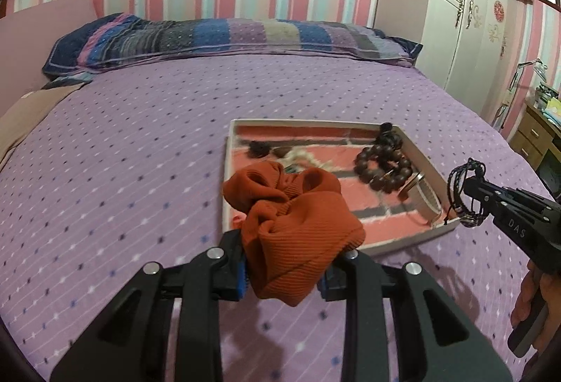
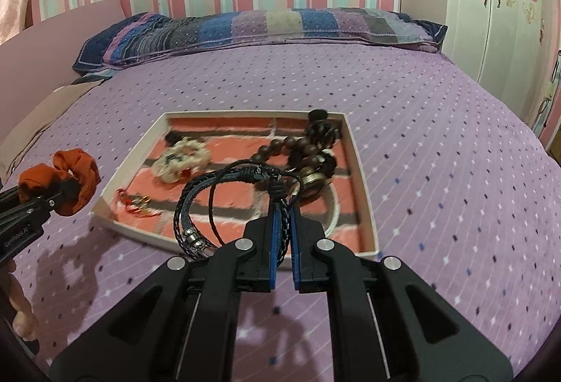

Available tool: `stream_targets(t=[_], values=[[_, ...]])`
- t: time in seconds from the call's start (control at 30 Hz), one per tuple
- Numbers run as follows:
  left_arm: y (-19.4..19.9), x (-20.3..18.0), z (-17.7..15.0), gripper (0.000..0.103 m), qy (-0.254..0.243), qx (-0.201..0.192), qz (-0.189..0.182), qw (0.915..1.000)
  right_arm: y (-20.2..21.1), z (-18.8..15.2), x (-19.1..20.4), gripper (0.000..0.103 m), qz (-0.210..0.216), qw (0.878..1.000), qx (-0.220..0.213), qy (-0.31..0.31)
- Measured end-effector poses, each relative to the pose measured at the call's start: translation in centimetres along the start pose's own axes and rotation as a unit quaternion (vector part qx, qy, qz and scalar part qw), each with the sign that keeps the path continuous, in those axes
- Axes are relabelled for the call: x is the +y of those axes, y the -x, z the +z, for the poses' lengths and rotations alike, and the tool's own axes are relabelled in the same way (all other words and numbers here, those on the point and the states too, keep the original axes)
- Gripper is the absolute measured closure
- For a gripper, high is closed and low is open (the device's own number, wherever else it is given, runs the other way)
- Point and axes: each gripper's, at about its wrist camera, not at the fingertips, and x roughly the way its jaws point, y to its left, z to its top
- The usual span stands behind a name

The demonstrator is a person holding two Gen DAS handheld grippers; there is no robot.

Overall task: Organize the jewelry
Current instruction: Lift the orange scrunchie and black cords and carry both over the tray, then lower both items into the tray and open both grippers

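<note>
My left gripper [image 1: 284, 262] is shut on an orange scrunchie [image 1: 294, 220] and holds it above the near left corner of the tray [image 1: 396, 243]; it also shows in the right wrist view [image 2: 63, 182]. My right gripper [image 2: 283, 224] is shut on a black braided cord bracelet [image 2: 200, 203], held over the tray's near edge [image 2: 368, 206]; the bracelet also shows in the left wrist view [image 1: 463, 192]. In the tray lie a brown wooden bead bracelet [image 1: 384, 168], a cream scrunchie [image 2: 180, 159], a small red and gold piece [image 2: 135, 203] and a white bangle [image 2: 333, 210].
The tray has a brick-pattern floor and sits on a purple dotted bedspread [image 1: 140, 154]. A striped pillow [image 1: 228, 38] lies at the head of the bed. A white wardrobe [image 1: 466, 13] and a wooden desk [image 1: 536, 133] stand to the right.
</note>
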Motion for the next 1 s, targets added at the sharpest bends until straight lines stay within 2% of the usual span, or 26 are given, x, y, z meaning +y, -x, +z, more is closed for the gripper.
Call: stream_targets(t=[0.37,0.73,1.0], values=[[-6.3,-2.0,0.6,0.074,-0.019,0.023,0.024,0.9993,-4.3,0.5,-1.4,0.096,-0.007,1.000,0.014,0.013],[-10.0,-1.0,0.6,0.073,-0.014,0.042,0.034,0.9984,-7.6,-0.3,-2.9,0.096,-0.008,0.999,0.042,-0.004],[-11.0,-0.4,0.1,0.072,-0.009,0.048,0.041,0.9980,-8.0,0.0,0.0,0.096,0.004,0.999,0.035,0.023]])
